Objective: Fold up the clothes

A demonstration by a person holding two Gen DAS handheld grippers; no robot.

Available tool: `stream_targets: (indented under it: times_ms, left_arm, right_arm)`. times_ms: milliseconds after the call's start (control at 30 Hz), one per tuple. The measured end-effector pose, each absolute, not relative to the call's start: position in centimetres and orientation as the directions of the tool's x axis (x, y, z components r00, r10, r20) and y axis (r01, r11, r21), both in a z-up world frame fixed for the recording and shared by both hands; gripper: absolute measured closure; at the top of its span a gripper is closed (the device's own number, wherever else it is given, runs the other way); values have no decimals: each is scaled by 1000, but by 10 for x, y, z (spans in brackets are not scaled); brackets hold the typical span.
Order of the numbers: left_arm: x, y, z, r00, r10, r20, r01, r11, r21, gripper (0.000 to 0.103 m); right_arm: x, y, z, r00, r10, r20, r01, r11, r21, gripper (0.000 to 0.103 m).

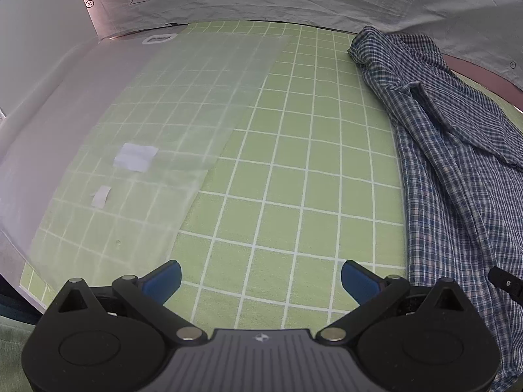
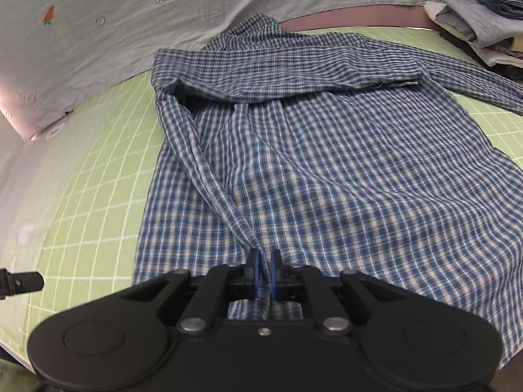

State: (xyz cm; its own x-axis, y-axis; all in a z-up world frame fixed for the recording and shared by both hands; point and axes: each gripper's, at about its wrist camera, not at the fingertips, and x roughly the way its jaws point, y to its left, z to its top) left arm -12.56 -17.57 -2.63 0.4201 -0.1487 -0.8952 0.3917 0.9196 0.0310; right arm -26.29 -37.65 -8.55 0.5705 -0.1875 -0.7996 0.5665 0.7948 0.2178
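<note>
Right gripper, nearest its own wrist camera, is pinched tight on a narrow band of the blue plaid shirt, which looks like a sleeve or a front edge; the strip runs from the closed blue fingers up and away to the left, toward the shirt's shoulder. Left gripper hangs beside it with its blue pads spread wide and nothing between them, over bare green grid mat. The shirt lies mostly flat on the mat, hem toward the near edge, collar toward the far edge, one sleeve folded across the chest and another trailing off toward the far right corner. A frosted plastic sheet covers the mat's left side. Beyond the far edge hangs a pale cloth printed with carrots, and a stack of folded garments sits at the far right corner. Judging from this, the held strip is being carried across the body of the shirt. To do that well, keep the pinch firm, lift only enough to clear the fabric below, lay the strip straight along the check lines, and let the free gripper pin or smooth the body so it does not bunch.
</note>
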Motion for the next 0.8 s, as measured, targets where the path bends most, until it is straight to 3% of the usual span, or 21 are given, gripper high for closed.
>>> stream_targets:
  times_ms: [367, 567, 800]
  left_arm:
    - [-135, -206, -28, 423, -108, -900, 361, 931, 58, 0]
    - [-133, -224, -24, 436, -104, -894, 357, 932, 66, 0]
    - [-120, -257, -19, 459, -113, -881, 359, 931, 67, 0]
  right_arm:
    - [-261, -388, -82, 578, -123, -806, 491, 842, 223, 58]
    - [-263, -410, -74, 603, -135, -786, 517, 817, 256, 49]
    - [-259, -461, -72, 602, -210, -771, 601, 755, 264, 47]
